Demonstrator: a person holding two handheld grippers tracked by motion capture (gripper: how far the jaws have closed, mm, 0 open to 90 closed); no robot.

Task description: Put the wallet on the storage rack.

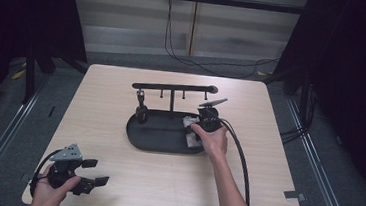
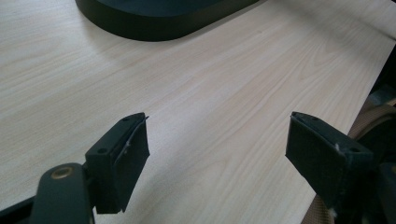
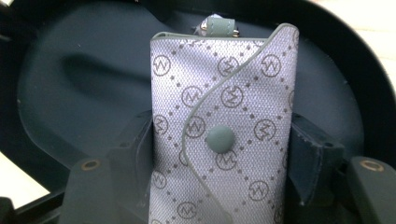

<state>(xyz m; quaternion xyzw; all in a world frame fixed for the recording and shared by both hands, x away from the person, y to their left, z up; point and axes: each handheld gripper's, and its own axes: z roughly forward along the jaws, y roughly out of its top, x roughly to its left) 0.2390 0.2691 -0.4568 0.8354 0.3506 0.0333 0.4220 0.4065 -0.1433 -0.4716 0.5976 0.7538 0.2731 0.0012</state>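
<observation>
- High view: right gripper point(image 1: 200, 126) at the black tray point(image 1: 155, 139), beneath the hook stand point(image 1: 173, 88).
- Left gripper view: left gripper point(image 2: 217, 154) jaws apart, empty, above the table point(image 2: 210, 88).
- Right gripper view: jaws clamped on the patterned key pouch point(image 3: 224, 135), over the tray; its smooth fabric could slip free.

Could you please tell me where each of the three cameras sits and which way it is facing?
High view: above the person's side, looking forward and down at the table; both forearms and grippers show.
Left gripper view: on the left gripper, looking along its open fingers across bare tabletop toward the black tray.
Right gripper view: on the right gripper, fingers around a patterned key case over the tray.
All share the tray.
</observation>
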